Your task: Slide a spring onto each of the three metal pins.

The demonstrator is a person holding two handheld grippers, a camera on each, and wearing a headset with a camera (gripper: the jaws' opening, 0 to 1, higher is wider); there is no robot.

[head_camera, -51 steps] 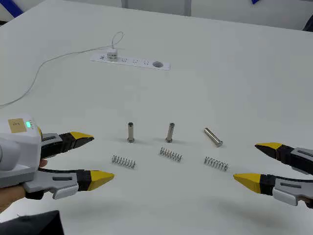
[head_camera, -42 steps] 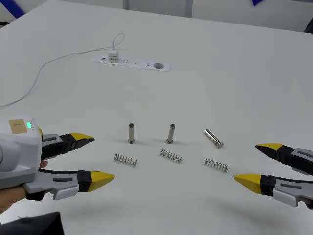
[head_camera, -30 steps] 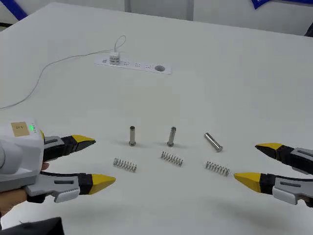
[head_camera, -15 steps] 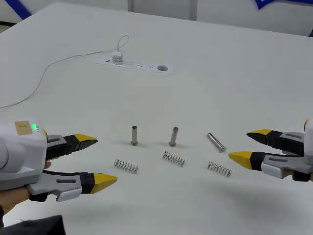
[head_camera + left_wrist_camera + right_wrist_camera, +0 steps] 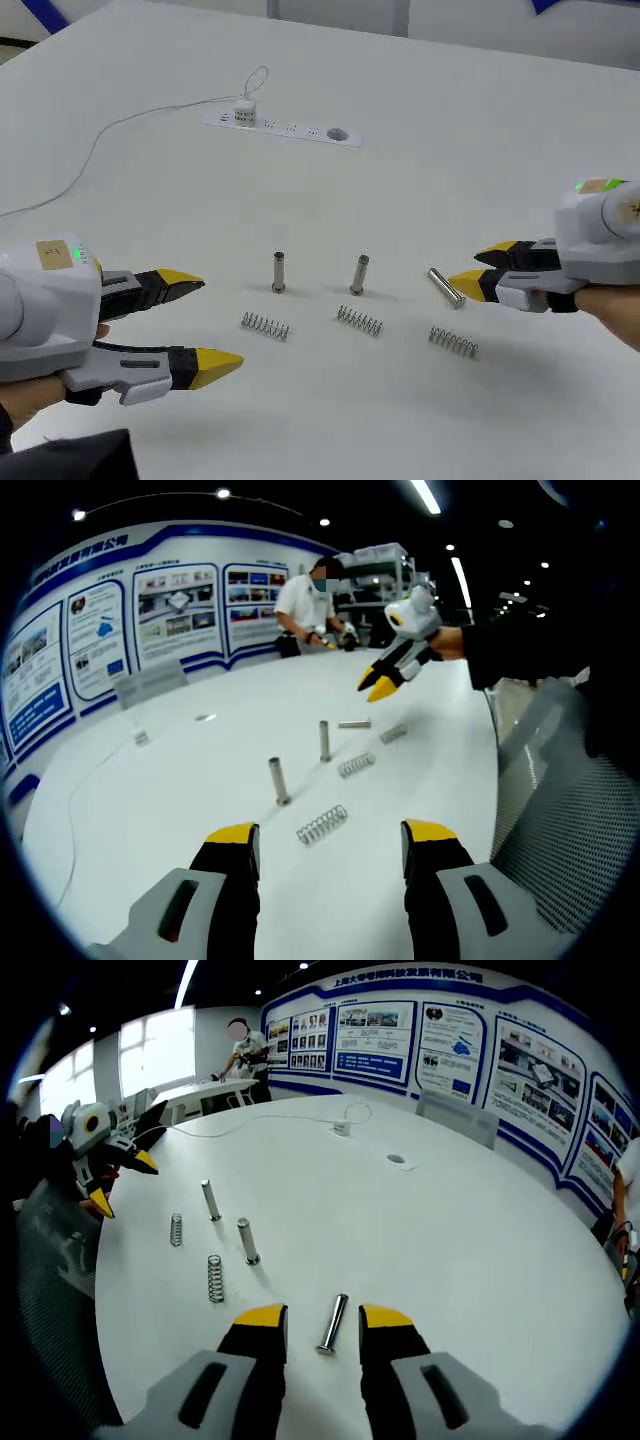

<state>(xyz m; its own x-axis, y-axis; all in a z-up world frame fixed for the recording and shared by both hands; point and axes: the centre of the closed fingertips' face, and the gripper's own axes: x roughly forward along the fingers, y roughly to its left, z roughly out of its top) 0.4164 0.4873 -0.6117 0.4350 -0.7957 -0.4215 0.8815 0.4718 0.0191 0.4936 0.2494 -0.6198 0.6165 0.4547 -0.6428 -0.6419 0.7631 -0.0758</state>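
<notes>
3 metal pins sit in a row on the white table [image 5: 480, 130]. The left pin [image 5: 279, 271] and the middle pin [image 5: 360, 274] stand upright. The right pin [image 5: 445, 287] lies flat, with its flanged end toward the person holding the grippers. A spring lies on its side just in front of each pin: the left spring [image 5: 265, 325], the middle spring [image 5: 358, 320] and the right spring [image 5: 453, 342]. Each spring is apart from its pin, and none is threaded on.

The right gripper [image 5: 478, 268] is down at the right pin. In the right gripper view the pin lies in the gap between its 2 yellow-tipped jaws, which are parted only a little wider than the pin. Whether either tip touches the pin cannot be told.

The left gripper [image 5: 205, 322] hovers to the left of the row, near the left spring. Its jaws are spread wide with nothing between them. In the left gripper view the left spring lies on the table just ahead of the gap, and the left pin stands beyond it.

Well behind the pins a white power strip [image 5: 290, 128] lies on the table with a small white plug [image 5: 245, 105] in it. A thin cable [image 5: 120, 120] curves away from the strip to the left. In the gripper views another person [image 5: 305, 595] stands at a far table, with blue-and-white wall posters [image 5: 440, 1035] behind.
</notes>
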